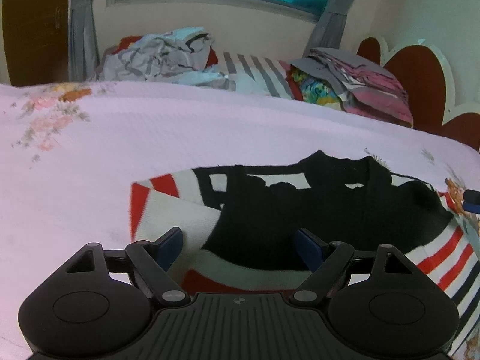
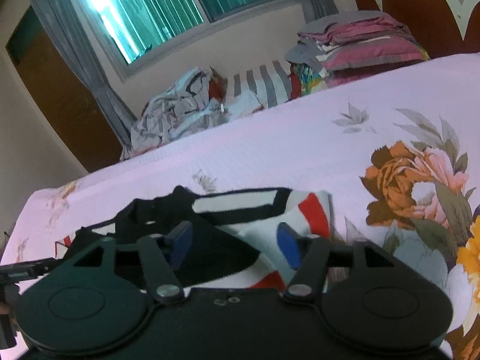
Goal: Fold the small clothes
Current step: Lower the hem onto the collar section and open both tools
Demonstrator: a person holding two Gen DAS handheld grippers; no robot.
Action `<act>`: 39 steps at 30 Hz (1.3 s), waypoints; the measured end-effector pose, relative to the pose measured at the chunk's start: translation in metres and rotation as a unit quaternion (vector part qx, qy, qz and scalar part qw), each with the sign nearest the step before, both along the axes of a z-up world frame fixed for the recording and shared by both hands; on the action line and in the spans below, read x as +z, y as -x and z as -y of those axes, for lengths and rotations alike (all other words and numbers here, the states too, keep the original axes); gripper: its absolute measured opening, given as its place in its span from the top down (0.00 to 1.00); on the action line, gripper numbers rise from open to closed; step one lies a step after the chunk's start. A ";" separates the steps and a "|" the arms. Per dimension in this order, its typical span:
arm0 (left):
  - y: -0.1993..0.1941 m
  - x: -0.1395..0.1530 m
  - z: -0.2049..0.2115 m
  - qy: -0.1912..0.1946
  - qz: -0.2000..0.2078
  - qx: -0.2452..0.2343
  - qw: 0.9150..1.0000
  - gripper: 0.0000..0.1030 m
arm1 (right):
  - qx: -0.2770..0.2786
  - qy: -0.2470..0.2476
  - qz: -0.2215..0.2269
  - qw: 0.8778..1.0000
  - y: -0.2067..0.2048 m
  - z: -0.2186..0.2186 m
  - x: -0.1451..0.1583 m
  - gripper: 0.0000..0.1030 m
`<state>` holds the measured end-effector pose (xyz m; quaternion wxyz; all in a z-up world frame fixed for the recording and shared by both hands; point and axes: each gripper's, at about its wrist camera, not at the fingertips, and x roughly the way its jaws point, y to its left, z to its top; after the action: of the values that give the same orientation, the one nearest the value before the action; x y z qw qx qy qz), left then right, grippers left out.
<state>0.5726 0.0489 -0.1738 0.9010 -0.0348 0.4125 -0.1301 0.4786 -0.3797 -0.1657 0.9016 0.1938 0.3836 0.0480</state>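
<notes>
A small garment [image 1: 270, 210] in black, white and red stripes lies partly folded on the pink floral bedspread [image 1: 150, 138]. It also shows in the right wrist view [image 2: 240, 219]. My left gripper [image 1: 240, 247] is open and empty, its blue pads just above the garment's near edge. My right gripper [image 2: 235, 246] is open and empty over the garment's right end, with the cloth lying between its blue pads. A blue fingertip of the right gripper [image 1: 471, 200] shows at the right edge of the left wrist view.
A crumpled pile of grey clothes [image 1: 162, 57] and a stack of folded pink and grey bedding [image 1: 360, 87] sit at the far side of the bed. A red and white headboard [image 1: 420, 75] stands at the right. A window with grey curtains is behind.
</notes>
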 end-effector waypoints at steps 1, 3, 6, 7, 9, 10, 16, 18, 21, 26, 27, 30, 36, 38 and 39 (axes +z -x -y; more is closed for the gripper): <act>-0.001 -0.002 0.001 0.004 -0.002 -0.001 1.000 0.21 | 0.005 0.004 -0.002 1.000 -0.002 -0.001 -0.001 0.35; -0.003 -0.006 0.006 0.009 -0.004 -0.003 1.000 0.29 | 0.014 0.019 -0.011 1.000 -0.006 -0.005 -0.007 0.36; -0.005 -0.009 0.011 0.012 -0.004 -0.004 1.000 0.36 | 0.022 0.029 -0.024 0.999 -0.014 -0.010 -0.017 0.41; -0.006 -0.009 0.012 0.014 -0.005 -0.004 1.000 0.39 | 0.026 0.027 -0.026 0.999 -0.016 -0.012 -0.020 0.41; -0.007 -0.010 0.013 0.016 -0.006 -0.005 1.000 0.47 | 0.036 0.027 -0.024 0.999 -0.020 -0.017 -0.023 0.41; -0.007 -0.011 0.013 0.019 -0.007 -0.004 1.000 0.48 | 0.041 0.030 -0.023 0.998 -0.022 -0.020 -0.024 0.41; -0.007 -0.012 0.008 0.014 0.000 0.006 1.000 0.83 | 0.067 0.067 -0.026 0.995 -0.035 -0.036 -0.032 0.61; -0.007 -0.012 0.007 0.017 0.005 0.008 1.000 0.87 | 0.074 0.082 -0.030 0.993 -0.038 -0.041 -0.034 0.68; -0.004 -0.012 0.007 0.010 0.015 0.002 1.000 0.93 | 0.080 0.091 -0.027 0.992 -0.041 -0.044 -0.037 0.68; 0.001 -0.005 0.006 0.002 0.051 0.014 0.999 0.95 | 0.081 0.078 -0.027 0.993 -0.041 -0.043 -0.036 0.94; 0.001 -0.003 0.006 0.000 0.059 0.017 0.998 0.95 | 0.078 0.074 -0.022 0.994 -0.040 -0.042 -0.034 0.94; 0.000 0.002 0.001 -0.006 0.080 0.035 0.996 0.95 | 0.070 0.077 0.004 0.995 -0.038 -0.041 -0.022 0.94; -0.002 -0.016 -0.012 -0.014 0.071 0.075 0.995 0.95 | 0.029 0.092 0.003 0.995 -0.045 -0.030 -0.022 0.95; 0.003 -0.022 -0.009 -0.020 0.078 0.079 0.994 0.95 | 0.018 0.105 -0.021 0.994 -0.046 -0.028 -0.037 0.95; 0.003 -0.023 -0.008 -0.022 0.078 0.080 0.993 0.95 | 0.013 0.102 -0.028 0.994 -0.045 -0.026 -0.043 0.95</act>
<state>0.5697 0.0568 -0.1971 0.9384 -0.0379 0.3398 -0.0506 0.5239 -0.3537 -0.2086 0.9050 0.0974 0.4139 0.0154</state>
